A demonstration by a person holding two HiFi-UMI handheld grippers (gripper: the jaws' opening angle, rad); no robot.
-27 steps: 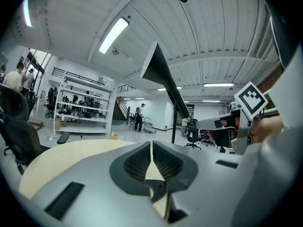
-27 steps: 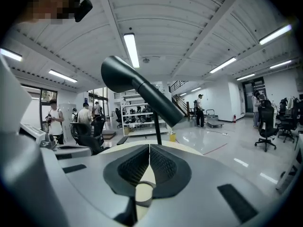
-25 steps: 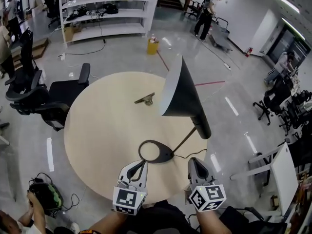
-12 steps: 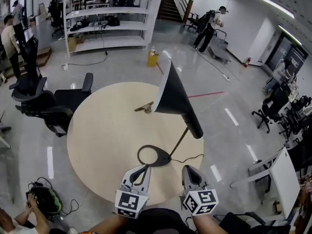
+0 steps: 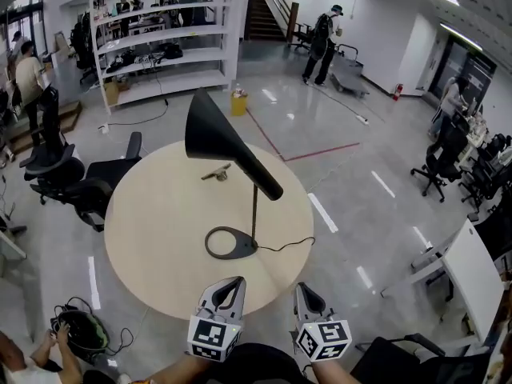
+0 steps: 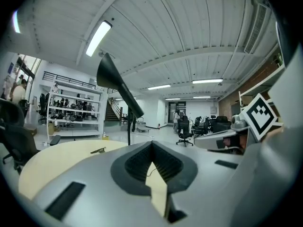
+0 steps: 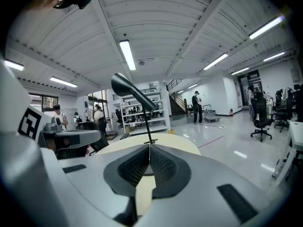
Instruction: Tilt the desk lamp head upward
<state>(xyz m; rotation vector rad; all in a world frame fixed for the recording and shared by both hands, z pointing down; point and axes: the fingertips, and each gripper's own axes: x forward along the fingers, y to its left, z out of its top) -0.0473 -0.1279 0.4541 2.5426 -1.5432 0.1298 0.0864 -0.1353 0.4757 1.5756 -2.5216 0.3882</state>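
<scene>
**A:** Where is the lamp standing?

**B:** The desk lamp (image 5: 254, 214) is standing on the round table (image 5: 156, 230), a little right of its centre. Its ring base (image 5: 230, 243) is lying flat and its thin stem is rising straight up. The black cone head (image 5: 224, 144) is tilting. Its wide mouth is lifting toward the far left, and its narrow end is sitting lower, at the top of the stem.

**A:** And the claws?

**B:** The left gripper (image 5: 234, 283) is hovering by the table's near edge. Its jaws are pressing together with nothing between them. The right gripper (image 5: 304, 291) is hanging just beside it on the right, its jaws also meeting on nothing. Both are pointing toward the lamp and staying well apart from it.

**A:** Is anything else lying on the table?

**B:** A small metal piece (image 5: 216, 172) is lying on the far side, and a thin cord (image 5: 290, 246) is trailing from the base to the right.

**A:** What is standing around the table?

**B:** A black chair (image 5: 84, 189) is standing at the left. White shelves (image 5: 160, 50) and a yellow bin (image 5: 238, 103) are standing farther off.
</scene>
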